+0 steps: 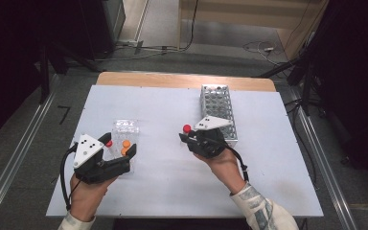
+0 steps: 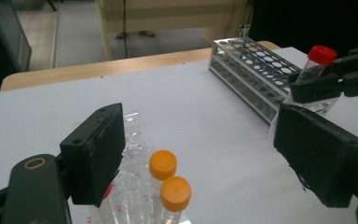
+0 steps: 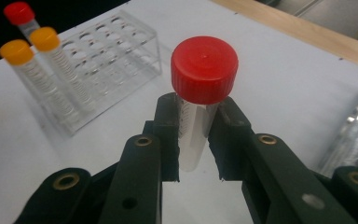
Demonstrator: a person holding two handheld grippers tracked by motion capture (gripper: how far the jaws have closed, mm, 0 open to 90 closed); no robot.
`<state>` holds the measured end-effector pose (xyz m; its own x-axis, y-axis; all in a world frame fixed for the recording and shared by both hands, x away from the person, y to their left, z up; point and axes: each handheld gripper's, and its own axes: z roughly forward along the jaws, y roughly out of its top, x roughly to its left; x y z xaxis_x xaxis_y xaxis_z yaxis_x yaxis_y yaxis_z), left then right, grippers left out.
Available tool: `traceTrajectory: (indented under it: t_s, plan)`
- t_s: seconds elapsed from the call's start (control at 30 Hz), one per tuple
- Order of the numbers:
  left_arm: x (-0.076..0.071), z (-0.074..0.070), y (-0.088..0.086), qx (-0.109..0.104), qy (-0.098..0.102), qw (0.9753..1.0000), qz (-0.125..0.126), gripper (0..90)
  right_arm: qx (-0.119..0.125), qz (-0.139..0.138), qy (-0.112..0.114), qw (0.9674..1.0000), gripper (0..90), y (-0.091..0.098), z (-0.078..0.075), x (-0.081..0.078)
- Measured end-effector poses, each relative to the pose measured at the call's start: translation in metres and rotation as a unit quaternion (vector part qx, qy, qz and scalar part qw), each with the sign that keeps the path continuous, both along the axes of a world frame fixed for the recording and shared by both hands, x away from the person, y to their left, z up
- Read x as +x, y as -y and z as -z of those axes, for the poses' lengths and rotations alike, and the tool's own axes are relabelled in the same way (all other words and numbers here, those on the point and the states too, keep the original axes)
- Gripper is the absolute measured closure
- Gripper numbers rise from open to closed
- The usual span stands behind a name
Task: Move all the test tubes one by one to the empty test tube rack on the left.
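Clamped jaws of the right gripper pinch a clear tube just under its ribbed red cap, held upright above the white table beside the metal rack. Faint graduation marks run down its wall. Wide apart and holding nothing, the left gripper jaws flank a clear plastic rack holding two orange-capped tubes.

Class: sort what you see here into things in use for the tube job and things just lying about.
In use: red-capped tube held by right gripper; clear rack; orange-capped tubes; metal rack; left gripper.

Lying about: floor cables.
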<state>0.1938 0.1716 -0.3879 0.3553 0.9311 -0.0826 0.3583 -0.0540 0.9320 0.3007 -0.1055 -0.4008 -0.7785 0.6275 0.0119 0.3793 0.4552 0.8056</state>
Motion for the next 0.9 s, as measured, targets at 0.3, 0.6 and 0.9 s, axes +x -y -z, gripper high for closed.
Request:
traceTrajectory:
  t_s: [0.3, 0.6, 0.9]
  plan:
    - [0.004, 0.002, 0.032, 0.011, -0.003, 0.9986, 0.052, 23.2, -0.016, -0.046, -0.009, 0.9988, 71.6, -0.022, 0.010, -0.018]
    - [0.011, 0.008, 0.057, 0.017, -0.006, 0.9952, 0.096, 40.7, -0.019, -0.075, -0.011, 0.9969, 71.5, -0.037, 0.015, -0.031]
    - [0.014, 0.014, 0.066, 0.027, -0.011, 0.9933, 0.111, 54.6, -0.021, -0.089, -0.012, 0.9957, 71.5, -0.044, 0.016, -0.039]
